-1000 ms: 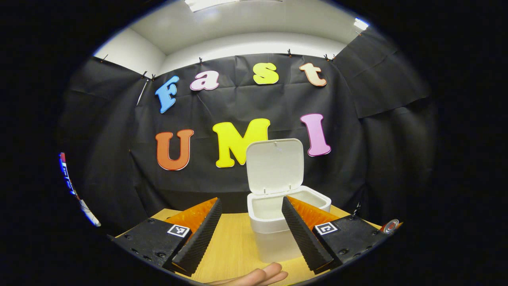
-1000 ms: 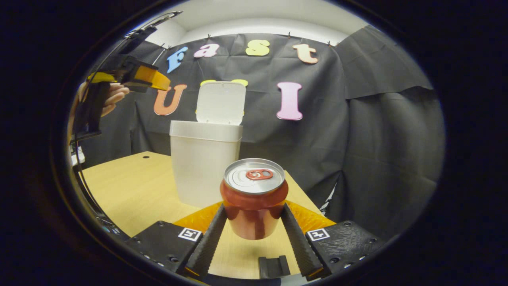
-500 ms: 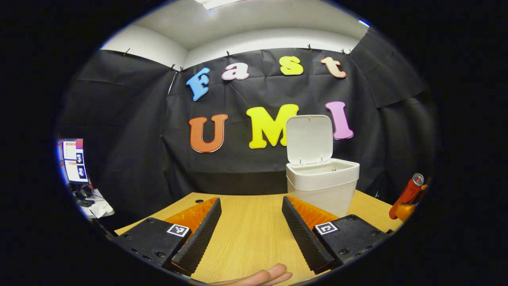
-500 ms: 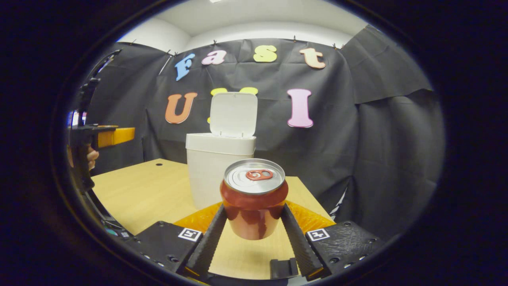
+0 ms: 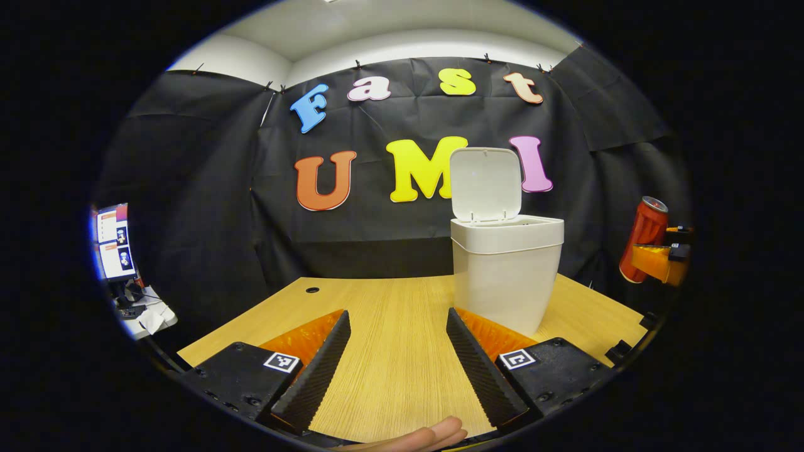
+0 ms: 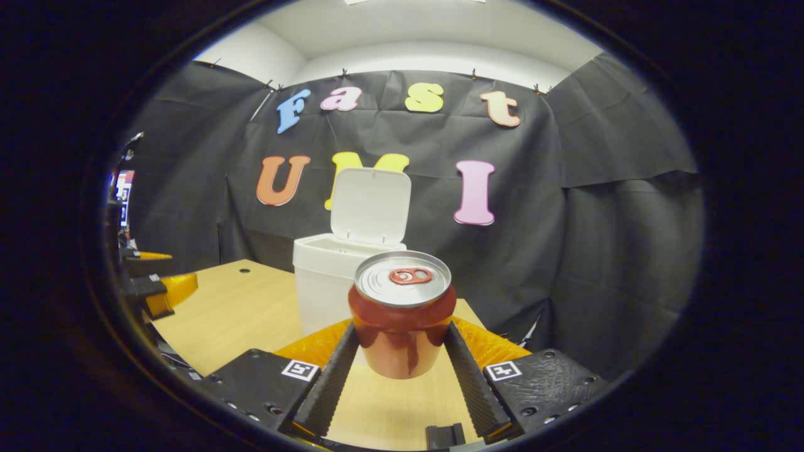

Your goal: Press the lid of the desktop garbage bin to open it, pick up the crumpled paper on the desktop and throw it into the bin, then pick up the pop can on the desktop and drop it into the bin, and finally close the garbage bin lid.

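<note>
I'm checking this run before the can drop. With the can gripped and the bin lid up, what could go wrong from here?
1. The right gripper holds the pop can by its lower half, so it may tilt or slip on the way.
2. The bin opening looks only a little wider than the can; an off-centre release could hit the rim.
3. The lid stands upright behind the opening; a bump might swing it shut or shift the light bin on the table.

Walls: black cloth (image 5: 201,207) hung by clips, white wall (image 6: 264,56) above.
Desk: light wood desktop (image 5: 389,326), round hole (image 5: 312,290) near far-left corner.
</note>
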